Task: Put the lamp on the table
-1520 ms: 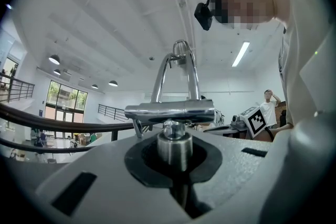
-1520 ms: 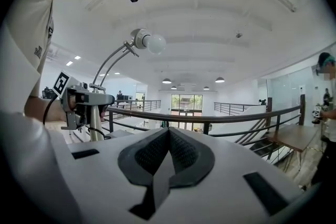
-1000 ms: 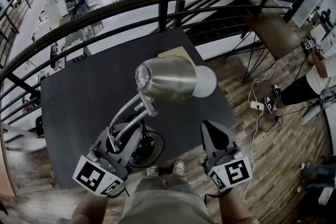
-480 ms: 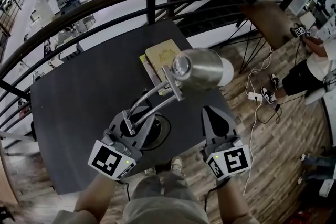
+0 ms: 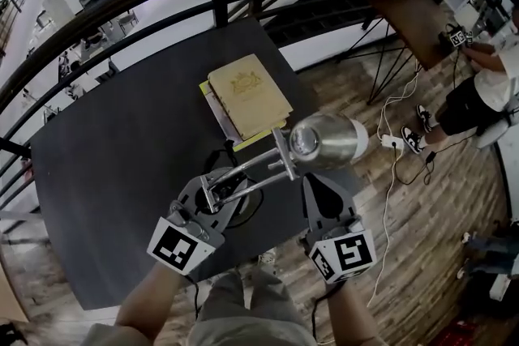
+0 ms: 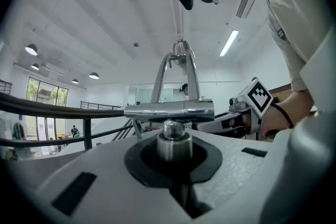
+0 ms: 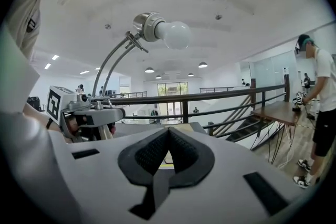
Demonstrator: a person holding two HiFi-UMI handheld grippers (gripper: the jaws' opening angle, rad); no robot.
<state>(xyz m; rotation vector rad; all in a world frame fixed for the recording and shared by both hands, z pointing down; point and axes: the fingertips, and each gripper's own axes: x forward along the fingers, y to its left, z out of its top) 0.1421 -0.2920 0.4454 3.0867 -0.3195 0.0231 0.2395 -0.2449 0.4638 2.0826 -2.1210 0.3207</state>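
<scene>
Gripping low on the lamp [image 5: 323,140], you had the left tool [image 6: 176,152] clamped on the short post just above the base, with the jaws nearly together on it. This was likely so the heavy base hung under the grip and the twin rods stood up. The lamp was over the near edge of the surface [image 5: 113,150], its head leaning toward the near right corner. Whether the base touched the surface could not be told. The right tool [image 7: 168,153] was closed on nothing, just beside the lamp head, probably on standby to steady it. The books [image 5: 247,97] lay toward the far right edge, apart from the base.
</scene>
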